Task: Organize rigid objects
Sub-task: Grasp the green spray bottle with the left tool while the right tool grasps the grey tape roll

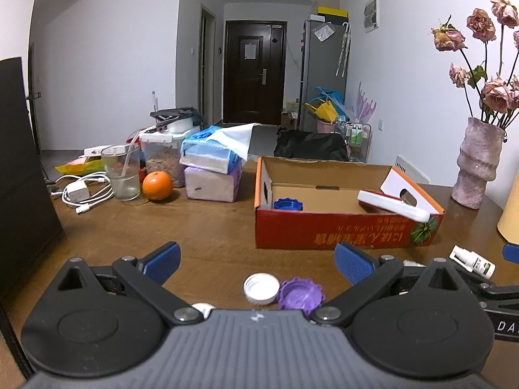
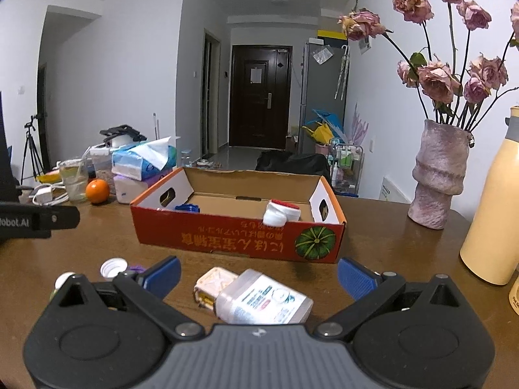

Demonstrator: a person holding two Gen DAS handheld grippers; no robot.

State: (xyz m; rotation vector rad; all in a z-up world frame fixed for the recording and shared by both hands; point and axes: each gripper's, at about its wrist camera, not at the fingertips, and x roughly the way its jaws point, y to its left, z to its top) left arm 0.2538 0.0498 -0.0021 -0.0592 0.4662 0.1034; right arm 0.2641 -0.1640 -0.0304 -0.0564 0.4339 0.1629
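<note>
A: Hovering over the worktop [image 1: 211,230], the left gripper [image 1: 256,261] is spread wide and grasps nothing, right?

B: Right. A white cap [image 1: 261,288] and a purple cap [image 1: 301,293] lie touching on the wood just in front of it, between the fingers.

A: And the right gripper [image 2: 258,274]?

B: Also released, empty. A white bottle [image 2: 264,298] lies on its side between its fingers, with a small cream case [image 2: 212,283] touching its far end.

A: Where is the box [image 2: 240,236]?

B: Just beyond both grippers, open at the top. Inside it sit a blue cap [image 1: 288,204] at the left end and a white-and-red object [image 1: 394,209] leaning at the right end.

A: Anything beside it?

B: A small spray bottle [image 1: 473,262] lies near the box's right front corner. A vase [image 2: 438,175] of roses stands to the right, an orange [image 1: 157,185] and a glass [image 1: 121,171] well off to the left.
</note>
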